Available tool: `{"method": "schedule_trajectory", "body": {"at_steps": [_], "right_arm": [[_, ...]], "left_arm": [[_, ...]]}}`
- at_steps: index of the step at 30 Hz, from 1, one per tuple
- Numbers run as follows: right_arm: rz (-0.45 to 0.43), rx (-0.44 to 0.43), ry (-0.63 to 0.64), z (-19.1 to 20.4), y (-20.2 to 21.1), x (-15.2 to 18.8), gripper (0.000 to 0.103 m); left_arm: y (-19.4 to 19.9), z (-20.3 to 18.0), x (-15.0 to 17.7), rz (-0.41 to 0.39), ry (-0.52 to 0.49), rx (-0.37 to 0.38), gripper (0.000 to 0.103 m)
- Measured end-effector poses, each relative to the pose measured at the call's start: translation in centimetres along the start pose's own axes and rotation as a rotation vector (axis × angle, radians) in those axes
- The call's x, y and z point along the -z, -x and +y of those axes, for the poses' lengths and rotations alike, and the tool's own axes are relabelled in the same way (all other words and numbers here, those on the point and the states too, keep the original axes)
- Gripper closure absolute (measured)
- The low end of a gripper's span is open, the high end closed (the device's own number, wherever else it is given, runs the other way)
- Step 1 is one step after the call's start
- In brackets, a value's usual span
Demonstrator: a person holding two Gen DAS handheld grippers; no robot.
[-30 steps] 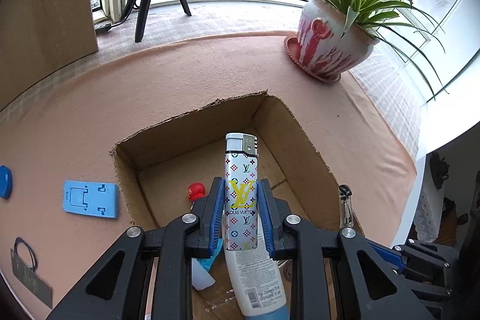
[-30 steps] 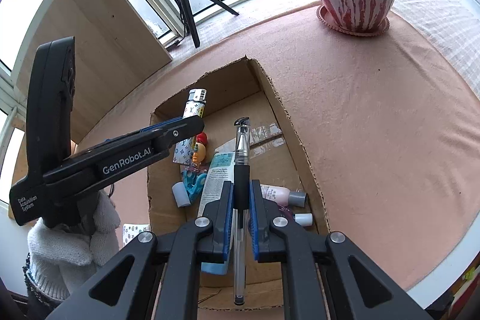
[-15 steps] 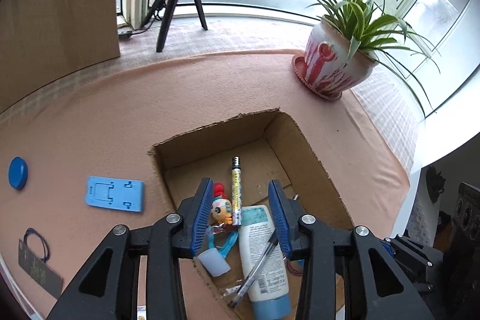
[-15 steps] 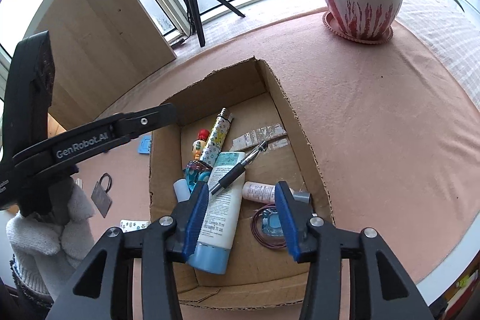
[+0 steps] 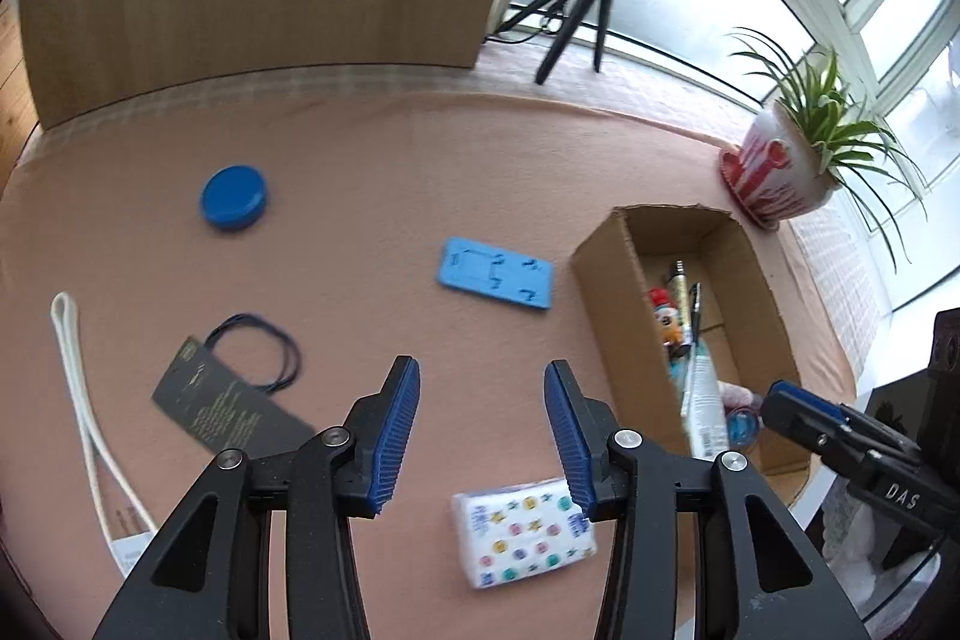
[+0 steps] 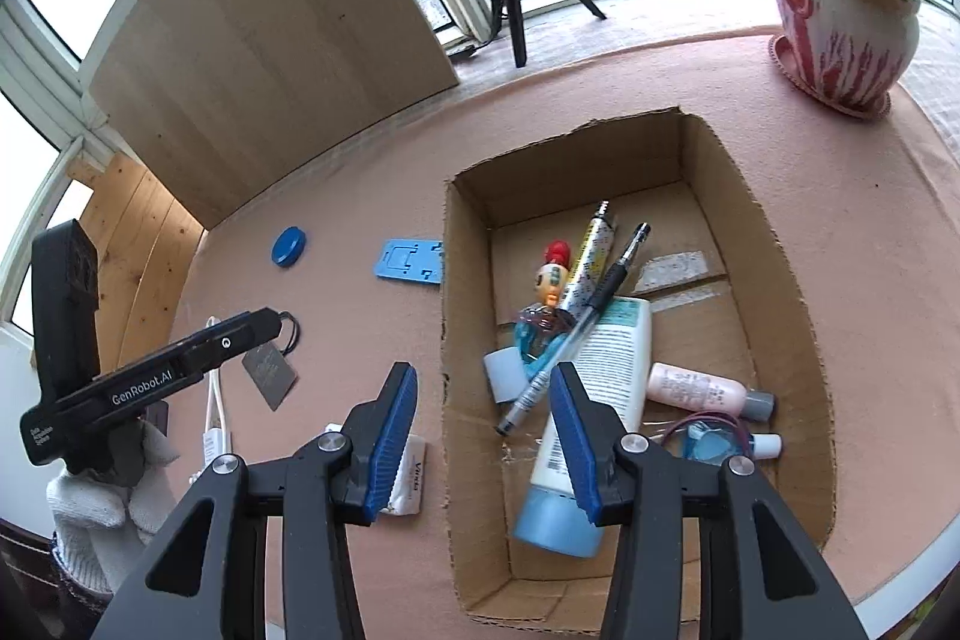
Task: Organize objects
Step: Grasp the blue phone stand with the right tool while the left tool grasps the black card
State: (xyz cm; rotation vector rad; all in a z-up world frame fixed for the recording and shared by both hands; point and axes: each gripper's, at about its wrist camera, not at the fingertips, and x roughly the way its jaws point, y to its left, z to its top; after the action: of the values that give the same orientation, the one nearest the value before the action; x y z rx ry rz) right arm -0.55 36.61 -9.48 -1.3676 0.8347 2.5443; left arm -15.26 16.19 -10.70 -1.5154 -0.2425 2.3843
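The cardboard box (image 6: 774, 244) on the pink tablecloth (image 5: 384, 148) holds one patterned lighter (image 6: 591, 256), one pen (image 6: 576, 328), one figurine (image 6: 549, 280), one blue-capped tube (image 6: 600, 388) and two small bottles. Both the left gripper (image 5: 480, 430) and the right gripper (image 6: 480, 436) gape wide, empty. Since a second ago, the lighter and pen have dropped into the box; the left gripper has swung over to the tissue pack (image 5: 522, 532).
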Motion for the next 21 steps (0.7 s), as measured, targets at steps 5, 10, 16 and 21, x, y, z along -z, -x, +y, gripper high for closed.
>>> {"method": "schedule_trajectory", "body": {"at_steps": [5, 10, 16, 21], "right_arm": [[0.024, -0.022, 0.042, 2.4, -1.5, -0.9, 0.061], [0.051, -0.055, 0.079, 5.0, -3.0, -1.9, 0.061], [0.086, -0.075, 0.114, 7.5, -4.9, -2.0, 0.061], [0.115, -0.069, 0.132, 8.3, -6.2, -2.3, 0.061]], "left_arm": [[0.9, 5.7, 0.9, 0.017, 0.092, -0.055, 0.056], [1.6, 10.4, 0.6, 0.021, 0.168, -0.06, 0.056], [0.2, 14.2, -0.9, 0.066, 0.196, -0.083, 0.056], [-1.7, 14.2, -2.2, 0.11, 0.123, -0.126, 0.056]]}}
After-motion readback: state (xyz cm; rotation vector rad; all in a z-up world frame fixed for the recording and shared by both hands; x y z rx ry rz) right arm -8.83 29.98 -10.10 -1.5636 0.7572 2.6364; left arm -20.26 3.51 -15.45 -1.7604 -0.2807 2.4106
